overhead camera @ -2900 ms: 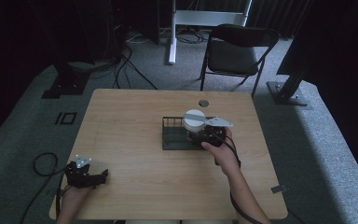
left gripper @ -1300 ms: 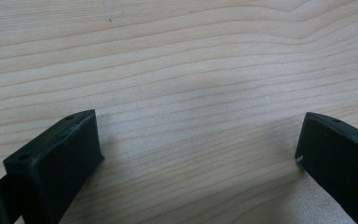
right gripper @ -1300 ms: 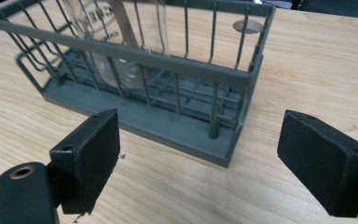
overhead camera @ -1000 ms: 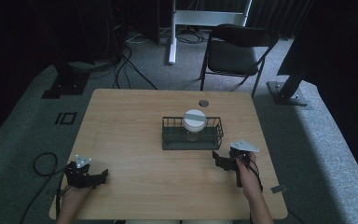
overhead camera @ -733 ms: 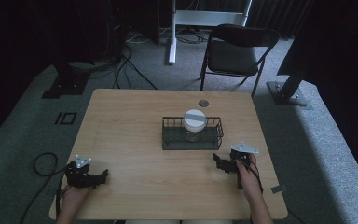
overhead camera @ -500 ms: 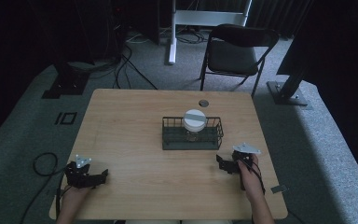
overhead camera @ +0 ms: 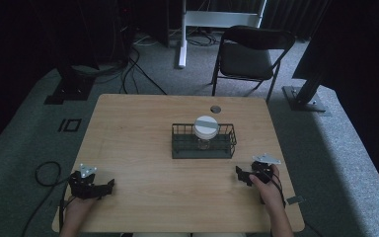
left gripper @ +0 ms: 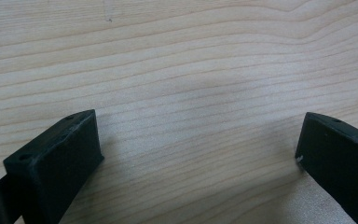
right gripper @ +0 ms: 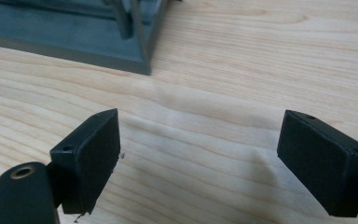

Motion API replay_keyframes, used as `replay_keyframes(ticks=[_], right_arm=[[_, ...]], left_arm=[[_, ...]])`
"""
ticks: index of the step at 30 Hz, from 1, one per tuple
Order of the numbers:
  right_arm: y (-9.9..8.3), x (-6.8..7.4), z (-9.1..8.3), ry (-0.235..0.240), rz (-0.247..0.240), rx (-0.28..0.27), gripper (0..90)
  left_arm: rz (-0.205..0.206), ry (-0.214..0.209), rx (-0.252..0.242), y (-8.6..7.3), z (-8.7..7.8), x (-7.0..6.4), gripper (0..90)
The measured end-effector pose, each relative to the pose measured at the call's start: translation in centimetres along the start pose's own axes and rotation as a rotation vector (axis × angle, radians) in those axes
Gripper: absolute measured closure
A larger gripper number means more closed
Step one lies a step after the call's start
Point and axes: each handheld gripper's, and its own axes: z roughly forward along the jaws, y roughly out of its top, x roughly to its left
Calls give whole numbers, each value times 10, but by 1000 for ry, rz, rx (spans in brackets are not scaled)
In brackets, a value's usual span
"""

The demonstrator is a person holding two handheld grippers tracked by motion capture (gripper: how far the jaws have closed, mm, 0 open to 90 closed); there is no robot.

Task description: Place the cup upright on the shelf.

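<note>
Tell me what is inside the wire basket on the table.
Inside the wire basket stands one clear jar with a white lid, near the middle. The lid covers the jar's mouth, so its contents cannot be seen. The rest of the basket floor looks bare.

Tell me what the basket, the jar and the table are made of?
The basket looks like thin metal wire with a dark, matt coating: you can see through its bars. The jar seems to be clear glass or plastic, hard to tell which, with a pale, flat lid that looks like plastic. The table looks like light wood, or a wood-look top, with grain lines and a smooth finish.
</note>
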Motion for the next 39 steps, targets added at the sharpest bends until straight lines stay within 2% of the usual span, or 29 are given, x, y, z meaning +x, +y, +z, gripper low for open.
replay_keyframes(ticks=[6, 11, 12, 14, 16, 20, 27, 39], right_arm=[[-2, -5, 1, -27, 25, 13, 126], [-6, -8, 4, -61, 24, 44, 125], [-6, -7, 5, -75, 34, 38, 124], [-6, -8, 5, -72, 61, 27, 123], [-6, -9, 5, -112, 42, 36, 121], [-6, -10, 6, -128, 54, 36, 119], [-7, -9, 5, -176, 106, 33, 118], [-7, -8, 5, -182, 112, 33, 118]], left_arm=[[0, 0, -1, 0, 0, 0, 2], [0, 0, -1, 0, 0, 0, 2], [0, 0, -1, 0, 0, 0, 2], [0, 0, -1, 0, 0, 0, 2], [0, 0, -1, 0, 0, 0, 2], [0, 0, -1, 0, 0, 0, 2], [0, 0, -1, 0, 0, 0, 2], [0, 0, -1, 0, 0, 0, 2]])
